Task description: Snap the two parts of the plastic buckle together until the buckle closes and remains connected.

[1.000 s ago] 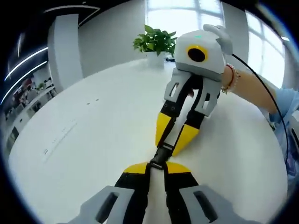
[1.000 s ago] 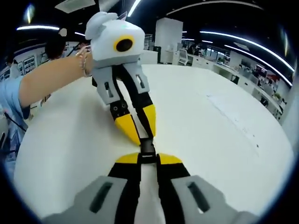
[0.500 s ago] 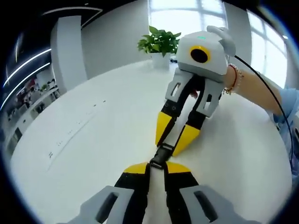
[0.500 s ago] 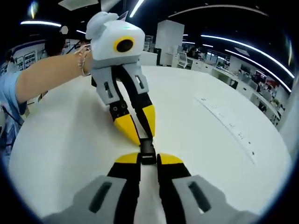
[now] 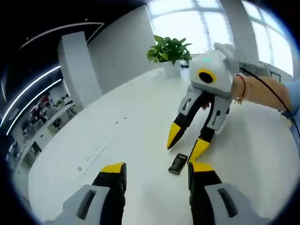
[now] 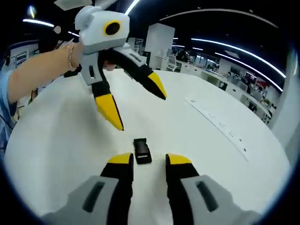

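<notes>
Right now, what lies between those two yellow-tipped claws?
The black buckle lies on the white table between the right gripper and the left gripper, touching neither, in the right gripper view.

A round white table (image 5: 140, 112) in an open office, potted plant (image 5: 169, 49) by bright windows (image 5: 187, 21), ceiling light strips (image 6: 234, 49) overhead.

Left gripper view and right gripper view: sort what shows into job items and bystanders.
Job items:
- black buckle, lying on the white table, free of both tools
- left tool, open
- right tool, open

Bystanders:
- potted plant
- faint row of marks on the table
</notes>
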{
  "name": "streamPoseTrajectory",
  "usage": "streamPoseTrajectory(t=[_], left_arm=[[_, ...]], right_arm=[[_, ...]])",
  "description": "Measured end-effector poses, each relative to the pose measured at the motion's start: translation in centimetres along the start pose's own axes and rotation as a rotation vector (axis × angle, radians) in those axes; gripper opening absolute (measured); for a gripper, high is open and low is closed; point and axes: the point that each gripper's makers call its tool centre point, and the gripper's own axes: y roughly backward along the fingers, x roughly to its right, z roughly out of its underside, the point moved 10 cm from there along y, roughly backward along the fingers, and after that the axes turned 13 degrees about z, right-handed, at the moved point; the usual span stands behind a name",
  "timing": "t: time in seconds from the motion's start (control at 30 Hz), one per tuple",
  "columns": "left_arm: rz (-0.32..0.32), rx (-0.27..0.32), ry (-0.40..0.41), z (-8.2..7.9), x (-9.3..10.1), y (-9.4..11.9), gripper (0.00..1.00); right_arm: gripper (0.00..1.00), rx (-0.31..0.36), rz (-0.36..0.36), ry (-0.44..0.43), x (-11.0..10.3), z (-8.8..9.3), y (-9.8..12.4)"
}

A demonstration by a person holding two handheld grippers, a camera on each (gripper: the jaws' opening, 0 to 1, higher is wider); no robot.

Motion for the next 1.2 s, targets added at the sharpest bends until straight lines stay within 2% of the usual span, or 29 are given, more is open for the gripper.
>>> streamPoseTrajectory(t=[0.1, 0.13, 0.2, 0.27, 0.37, 0.43, 0.47, 0.57, 0.67, 0.8, 1.0, 1.13, 1.2], left_arm=[[-0.056, 0.049, -0.012, -1.4, 0.3, 2.0, 0.59], [-0.077, 0.074, -0.021, -1.8, 0.5, 2.7, 0.59], [-0.121, 0.122, -0.029, -2.6, 1.2, 4.3, 0.59], [-0.166, 0.213, 0.002, -3.4, 2.2, 6.2, 0.6], [-0.171, 0.328, 0.005, -4.0, 4.1, 8.5, 0.61], [-0.19, 0.353, 0.005, -4.0, 5.2, 9.6, 0.61], [-0.197, 0.352, -0.008, -4.0, 6.0, 10.2, 0.61], [-0.233, 0.38, -0.026, -3.8, 7.9, 12.0, 0.61], [-0.282, 0.425, -0.041, -3.6, 9.7, 13.9, 0.62], [-0.366, 0.503, -0.016, -2.9, 11.3, 16.0, 0.65], [-0.497, 0.56, -0.004, -1.1, 13.1, 18.3, 0.66], [-0.624, 0.58, 0.035, 1.0, 14.0, 19.4, 0.69], [-0.688, 0.568, 0.035, 2.5, 14.4, 19.8, 0.68]], right_arm=[[0.37, -0.004, 0.014, -0.002, -0.4, -0.5, 0.4], [0.41, 0.03, 0.033, -0.025, -0.5, -1.0, 0.9], [0.41, 0.097, 0.042, -0.077, -0.5, -2.1, 2.0], [0.4, 0.172, 0.058, -0.073, -0.4, -3.6, 3.6], [0.43, 0.258, 0.087, -0.088, -0.6, -5.1, 6.0], [0.45, 0.286, 0.098, -0.082, -0.8, -5.7, 7.4], [0.47, 0.31, 0.113, -0.079, 0.2, -6.5, 7.9], [0.48, 0.382, 0.152, -0.093, -0.1, -7.3, 10.7], [0.48, 0.412, 0.161, -0.128, -0.4, -7.4, 13.2], [0.47, 0.464, 0.216, -0.148, -1.2, -7.0, 16.4], [0.48, 0.53, 0.322, -0.194, -2.3, -5.7, 21.1], [0.48, 0.545, 0.392, -0.214, -3.3, -4.2, 23.2], [0.49, 0.539, 0.473, -0.188, -3.6, -3.1, 24.0]])
